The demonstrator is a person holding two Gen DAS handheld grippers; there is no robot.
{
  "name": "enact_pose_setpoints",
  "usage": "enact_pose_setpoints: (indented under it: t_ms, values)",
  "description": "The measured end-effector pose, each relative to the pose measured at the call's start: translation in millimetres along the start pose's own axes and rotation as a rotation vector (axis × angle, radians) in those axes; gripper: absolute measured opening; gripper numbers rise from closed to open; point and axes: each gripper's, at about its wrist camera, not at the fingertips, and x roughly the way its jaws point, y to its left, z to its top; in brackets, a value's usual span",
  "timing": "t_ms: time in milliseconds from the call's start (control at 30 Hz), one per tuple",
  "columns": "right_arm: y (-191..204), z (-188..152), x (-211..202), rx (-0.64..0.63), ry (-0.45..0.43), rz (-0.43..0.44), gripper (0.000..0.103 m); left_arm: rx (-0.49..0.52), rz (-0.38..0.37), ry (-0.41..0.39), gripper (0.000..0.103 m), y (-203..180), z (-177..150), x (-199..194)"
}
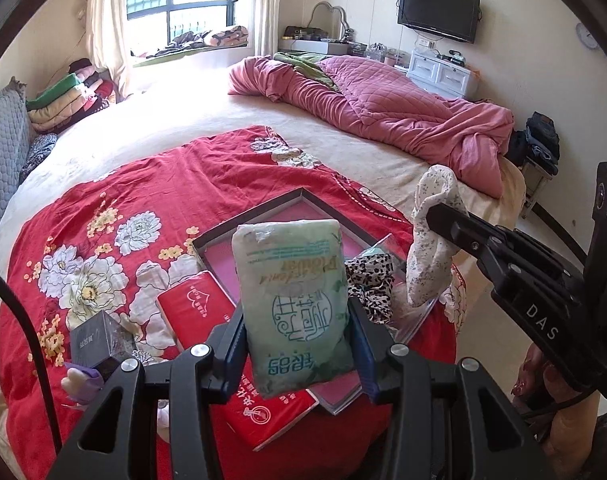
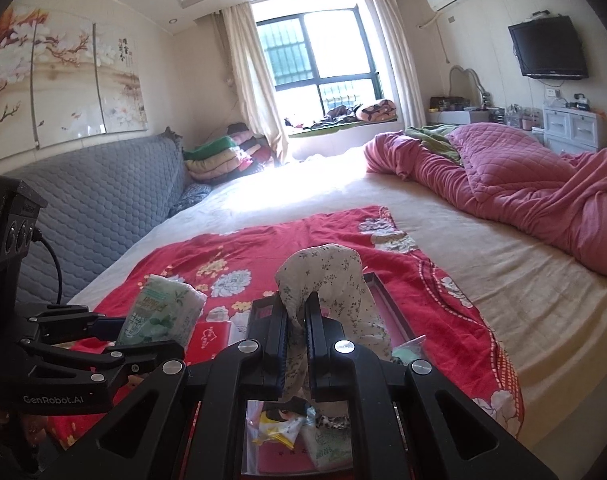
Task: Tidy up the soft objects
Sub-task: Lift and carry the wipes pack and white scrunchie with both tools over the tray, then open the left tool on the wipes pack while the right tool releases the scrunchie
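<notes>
My left gripper [image 1: 297,312] is shut on a pale green tissue pack [image 1: 291,276], held upright above the red floral bedspread [image 1: 143,204]. From the right wrist view the same pack [image 2: 163,312] shows at the left in the left gripper [image 2: 129,334]. My right gripper [image 2: 297,312] is shut on a white floral cloth [image 2: 331,276] that bunches above the fingers and hangs down behind them. In the left wrist view that cloth [image 1: 431,248] dangles from the right gripper [image 1: 433,212] over the right side of a dark-framed tray [image 1: 303,192] with a pink bottom.
A leopard-print scrunchie [image 1: 369,280] lies by the tray. Two red tissue packs [image 1: 195,308] and a small black box [image 1: 99,340] lie on the bedspread. A clear bag [image 2: 279,432] with small items sits under the right gripper. A pink quilt [image 1: 383,116] is heaped at the bed's far right.
</notes>
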Motion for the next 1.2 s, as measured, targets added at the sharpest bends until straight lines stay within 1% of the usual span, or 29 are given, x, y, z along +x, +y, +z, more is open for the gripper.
enact_pose_setpoints:
  t_ms: [400,600,700,800,967,1200]
  values:
    - [-21.2,-11.5,4.3,0.027,0.036,-0.040,0.008,0.035,-0.028,0.044,0.046,-24.5,4.2,30.9]
    - [-31.7,-17.9,9.0,0.044,0.053,-0.061,0.008,0.028,-0.054,0.085,0.046,-26.6,2.8,50.1]
    - [-37.5,-22.2,13.7,0.052,0.068,-0.068,0.008,0.040,-0.058,0.100,0.046,-29.1,2.4,60.3]
    - [-44.4,-27.2,19.2,0.060,0.086,-0.075,0.008,0.036,-0.081,0.130,0.046,-32.6,2.3,74.5]
    - [-57.5,-36.0,37.6,0.088,0.137,-0.075,0.008,0.069,-0.083,0.186,0.046,-42.0,-0.1,102.6]
    - [-71.6,-41.8,74.8,0.159,0.197,-0.023,0.012,0.064,-0.086,0.244,0.046,-43.2,-5.9,131.3]
